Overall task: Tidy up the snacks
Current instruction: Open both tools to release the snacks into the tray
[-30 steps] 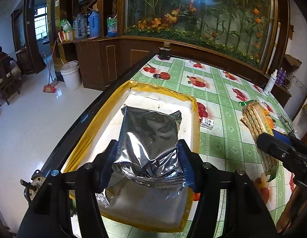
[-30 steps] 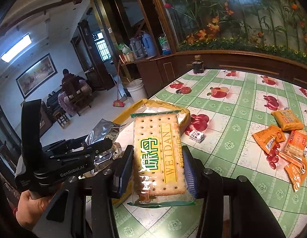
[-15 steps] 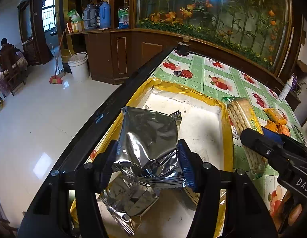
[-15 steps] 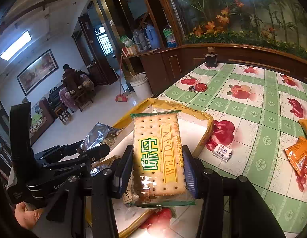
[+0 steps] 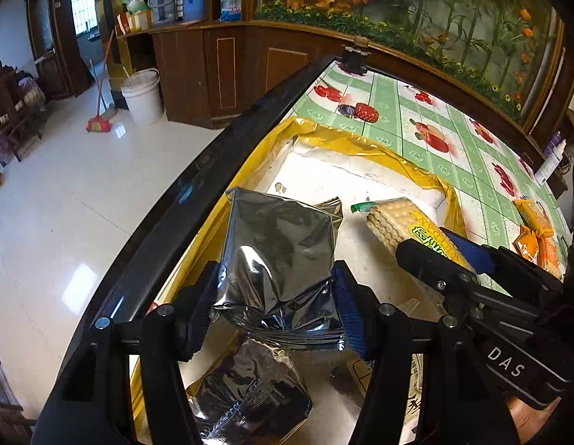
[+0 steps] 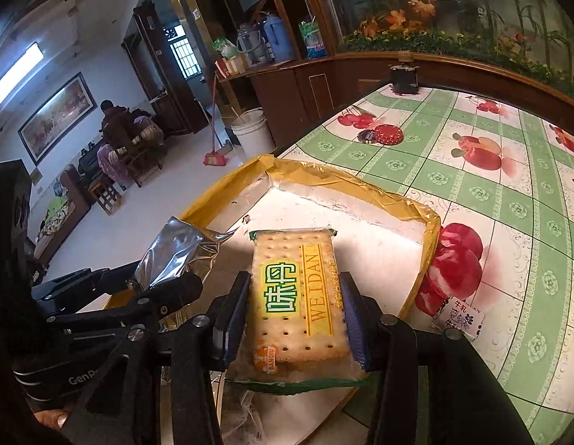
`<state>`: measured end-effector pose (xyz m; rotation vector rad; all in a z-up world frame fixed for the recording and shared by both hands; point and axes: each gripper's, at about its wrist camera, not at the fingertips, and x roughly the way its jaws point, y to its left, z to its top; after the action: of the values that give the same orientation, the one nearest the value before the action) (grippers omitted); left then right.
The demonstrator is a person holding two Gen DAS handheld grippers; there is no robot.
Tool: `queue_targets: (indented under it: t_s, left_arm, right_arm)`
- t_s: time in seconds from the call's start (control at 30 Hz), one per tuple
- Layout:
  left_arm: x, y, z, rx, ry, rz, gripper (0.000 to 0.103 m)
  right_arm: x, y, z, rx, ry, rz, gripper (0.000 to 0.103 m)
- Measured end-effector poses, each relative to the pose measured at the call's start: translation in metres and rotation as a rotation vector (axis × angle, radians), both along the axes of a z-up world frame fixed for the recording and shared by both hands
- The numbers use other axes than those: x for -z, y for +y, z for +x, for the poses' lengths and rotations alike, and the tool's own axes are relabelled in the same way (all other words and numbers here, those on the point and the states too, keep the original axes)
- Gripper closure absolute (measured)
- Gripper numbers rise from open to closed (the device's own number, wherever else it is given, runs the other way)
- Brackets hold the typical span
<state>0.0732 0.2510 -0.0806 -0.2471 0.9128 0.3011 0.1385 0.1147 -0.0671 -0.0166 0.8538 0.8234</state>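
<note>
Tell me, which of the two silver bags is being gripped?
The upper silver bag, pinched by the left gripper above the tray. The other silver bag lies loose beneath it.

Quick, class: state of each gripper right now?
Left gripper: shut on the silver foil packet.
Right gripper: shut on the cracker pack.

Second silver packet (image 5: 249, 396) under the left claw (image 5: 275, 304), partly hidden; small wrapper's (image 6: 458, 317) print illegible.

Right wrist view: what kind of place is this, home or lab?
Most likely a lived-in home, a living and dining room. A table with a fruit-print tablecloth, a broom beside a white bucket on the tiled floor, and thermos jugs on a wooden cabinet point that way.
</note>
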Motion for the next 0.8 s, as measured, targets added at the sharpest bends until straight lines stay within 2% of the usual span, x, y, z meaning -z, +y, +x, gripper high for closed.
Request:
queue_targets:
  t_s: [0.2, 0.27, 0.33, 0.4, 0.47, 0.6, 0.67, 0.8]
  left_arm:
    - [0.0, 0.006, -0.003, -0.023, -0.001, -0.057, 0.038]
    - [-0.001, 0.006, -0.004, -0.035, 0.008, -0.048, 0.03]
    - [-0.003, 0.007, -0.008, -0.042, 0.002, -0.058, 0.03]
    - [-0.005, 0.006, -0.011, -0.038, -0.007, -0.071, 0.03]
    - [-0.008, 0.002, -0.015, -0.037, -0.01, -0.067, 0.03]
    - [-0.018, -0.014, -0.019, -0.008, -0.037, -0.042, 0.03]
    - [-0.024, -0.028, -0.021, 0.008, -0.051, -0.017, 0.028]
    - [-0.034, -0.052, -0.02, 0.041, -0.072, 0.033, 0.028]
  right_arm:
    - [0.0, -0.005, 0.001, 0.007, 0.025, 0.02, 0.051]
    - [-0.003, -0.01, -0.001, 0.018, 0.022, 0.03, 0.048]
    - [-0.008, -0.019, -0.004, 0.032, 0.021, 0.05, 0.048]
    - [-0.016, -0.033, -0.009, 0.052, 0.003, 0.066, 0.042]
    - [-0.024, -0.049, -0.014, 0.077, -0.017, 0.083, 0.038]
    - [-0.036, -0.087, -0.026, 0.128, -0.036, 0.114, 0.037]
    - [-0.04, -0.104, -0.03, 0.157, -0.046, 0.117, 0.031]
    - [-0.043, -0.139, -0.037, 0.207, -0.054, 0.119, 0.029]
